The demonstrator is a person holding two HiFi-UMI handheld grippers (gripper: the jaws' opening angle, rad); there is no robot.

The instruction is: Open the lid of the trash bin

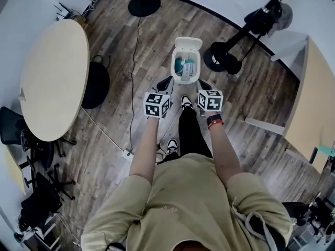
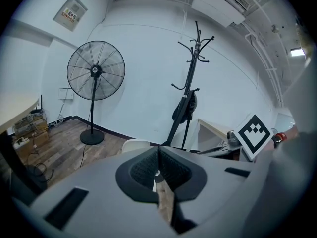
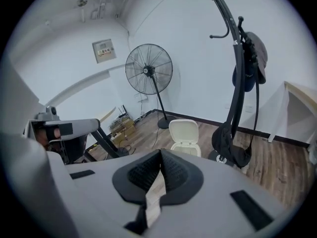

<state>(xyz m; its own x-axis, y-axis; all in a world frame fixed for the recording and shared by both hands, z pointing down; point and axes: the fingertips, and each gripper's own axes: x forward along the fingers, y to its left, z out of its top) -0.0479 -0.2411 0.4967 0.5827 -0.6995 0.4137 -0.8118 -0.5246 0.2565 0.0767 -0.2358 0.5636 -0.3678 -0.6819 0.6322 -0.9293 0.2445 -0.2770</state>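
Floor [image 1: 120, 51]: wood planks, brown-grey. Stood on it: white trash bin [image 1: 187, 45], lid raised, contents seen inside; round black fan base [image 1: 144, 4] near the far wall; black coat stand base [image 1: 222, 59] just beside the bin. A thin cable [image 1: 135, 61] is laid across the planks. Two shoes [image 1: 186, 101] are planted near the bin.

tee [image 1: 199, 203] khaki short-slv | trousers [image 1: 188, 135] blk | sneakers [image 1: 172, 145] wht/blk | R wristband [image 1: 214, 121] red/blk | L gripper [image 2: 158, 176], R gripper [image 3: 159, 172] grey, jaws blk
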